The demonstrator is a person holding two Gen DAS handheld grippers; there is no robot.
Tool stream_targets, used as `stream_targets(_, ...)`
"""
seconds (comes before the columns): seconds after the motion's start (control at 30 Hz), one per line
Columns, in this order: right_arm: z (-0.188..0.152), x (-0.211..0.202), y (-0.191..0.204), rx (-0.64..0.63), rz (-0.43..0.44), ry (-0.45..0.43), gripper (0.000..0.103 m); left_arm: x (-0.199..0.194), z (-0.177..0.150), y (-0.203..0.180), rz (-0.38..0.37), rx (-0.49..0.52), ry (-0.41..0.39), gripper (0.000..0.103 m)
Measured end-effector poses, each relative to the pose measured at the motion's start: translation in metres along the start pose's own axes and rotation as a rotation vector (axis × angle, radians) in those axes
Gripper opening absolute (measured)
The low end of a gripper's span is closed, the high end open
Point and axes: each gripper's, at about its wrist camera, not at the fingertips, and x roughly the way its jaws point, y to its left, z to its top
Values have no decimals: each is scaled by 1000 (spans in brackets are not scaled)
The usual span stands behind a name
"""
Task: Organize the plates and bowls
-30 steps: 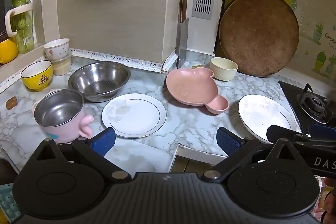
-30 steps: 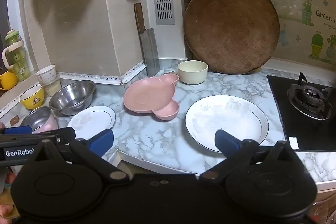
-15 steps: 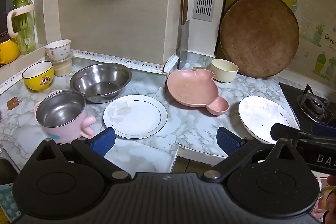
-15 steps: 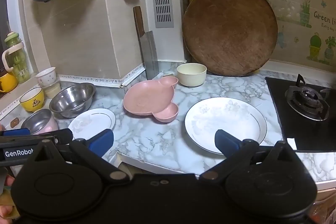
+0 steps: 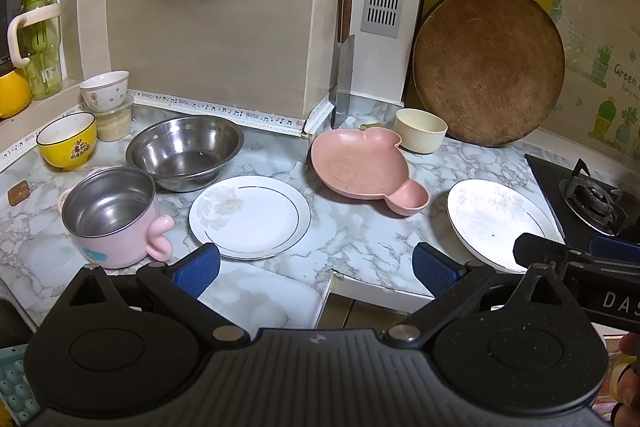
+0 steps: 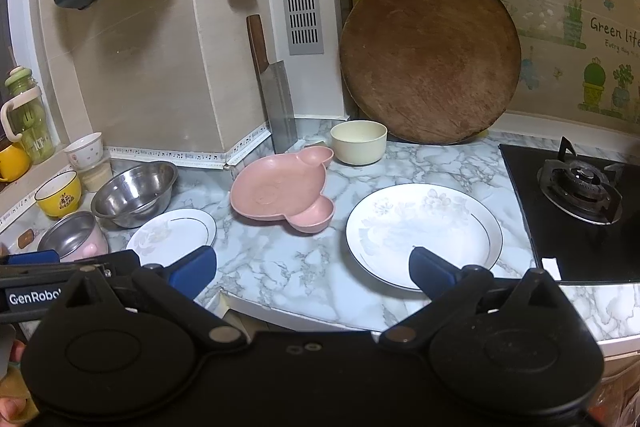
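Observation:
On the marble counter lie a small white plate [image 5: 250, 215] [image 6: 172, 233], a larger white plate [image 5: 498, 223] [image 6: 424, 233], a pink bear-shaped dish [image 5: 362, 167] [image 6: 280, 189] and a cream bowl [image 5: 420, 135] [image 6: 359, 141]. At the left stand a steel bowl [image 5: 186, 151] [image 6: 135, 189], a pink steel-lined pot [image 5: 114, 215] [image 6: 74, 237] and a yellow bowl [image 5: 68, 145] [image 6: 59, 193]. My left gripper [image 5: 316, 267] is open and empty, in front of the small plate. My right gripper [image 6: 312, 269] is open and empty, its right fingertip over the larger plate's near rim.
A gas hob [image 6: 580, 183] sits at the right. A round wooden board [image 6: 430, 55] and a cleaver [image 6: 276, 99] lean on the back wall. A floral cup [image 5: 105, 91] on a jar and a green bottle [image 5: 38, 39] stand at the far left.
Both grippers have drifted slightly forward and a little higher; the dishes have not moved. Both jaws stay open.

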Motion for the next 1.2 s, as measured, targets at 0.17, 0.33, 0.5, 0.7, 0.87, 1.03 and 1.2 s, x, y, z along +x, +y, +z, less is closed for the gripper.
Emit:
stream_targets(0.17, 0, -1, -3, 8, -12, -3, 103, 0, 0, -1, 1, 1, -4, 103)
stream_targets(0.33, 0, -1, -3, 13, -13, 0, 103, 0, 0, -3, 2, 2, -9, 103)
stream_targets(0.5, 0, -2, -3, 9, -8, -7, 102, 0, 0, -2, -1, 2, -12, 103)
stream_targets(0.7, 1, -2, -3, 4, -13, -10, 101, -1, 0, -2, -3, 5, -21, 103)
stream_targets(0.87, 1, -2, -3, 2, -13, -13, 100, 0, 1, -4, -6, 7, -25, 103)
stream_targets(1.03, 3, -1, -8, 6, -14, -22, 100, 4, 2, -8, -10, 10, -25, 103)
stream_targets(1.2, 4, 4, -14, 17, -14, -20, 100, 10, 4, -13, -18, 16, -24, 103)
